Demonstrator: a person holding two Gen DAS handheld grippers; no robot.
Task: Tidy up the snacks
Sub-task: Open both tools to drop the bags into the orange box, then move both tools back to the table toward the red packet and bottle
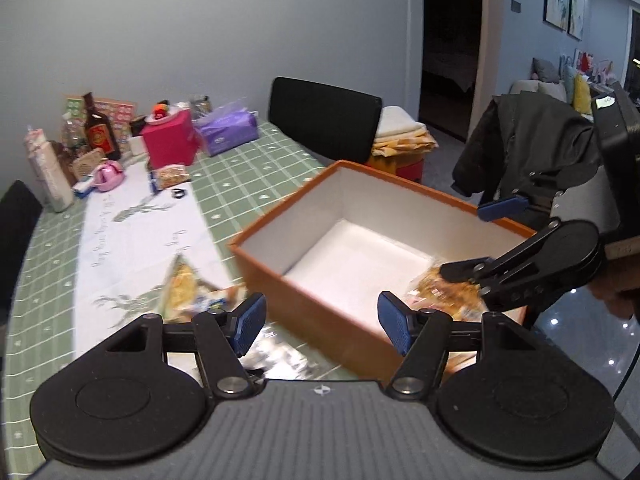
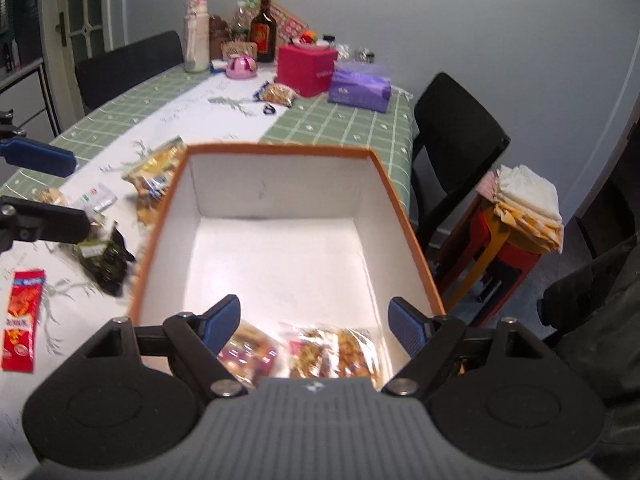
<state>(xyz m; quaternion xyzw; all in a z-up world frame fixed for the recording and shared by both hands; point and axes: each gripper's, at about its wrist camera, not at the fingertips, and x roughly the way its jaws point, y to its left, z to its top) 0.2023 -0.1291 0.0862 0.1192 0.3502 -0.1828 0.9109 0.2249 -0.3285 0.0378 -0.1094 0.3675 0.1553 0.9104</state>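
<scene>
An orange box (image 2: 280, 148) with a white inside stands on the table, and two clear snack packets (image 2: 336, 350) lie at its near end. My right gripper (image 2: 316, 326) hangs open above them, nothing between its pads. My left gripper (image 1: 322, 324) is open and empty, in front of the orange box's (image 1: 280, 220) outer wall. In the left wrist view the right gripper (image 1: 484, 240) reaches over the box, above a snack packet (image 1: 444, 292). Left of the box lie a yellow bag (image 2: 154, 176), a dark green packet (image 2: 102, 260) and a red packet (image 2: 22, 320). The left gripper (image 2: 60, 188) shows there too.
At the table's far end stand a brown bottle (image 2: 264, 32), a pink box (image 2: 306, 68), a purple tissue pack (image 2: 360, 88) and another snack bag (image 2: 278, 94). Black chairs (image 2: 456, 132) flank the table. A red stool with folded cloths (image 2: 520, 200) stands right of it.
</scene>
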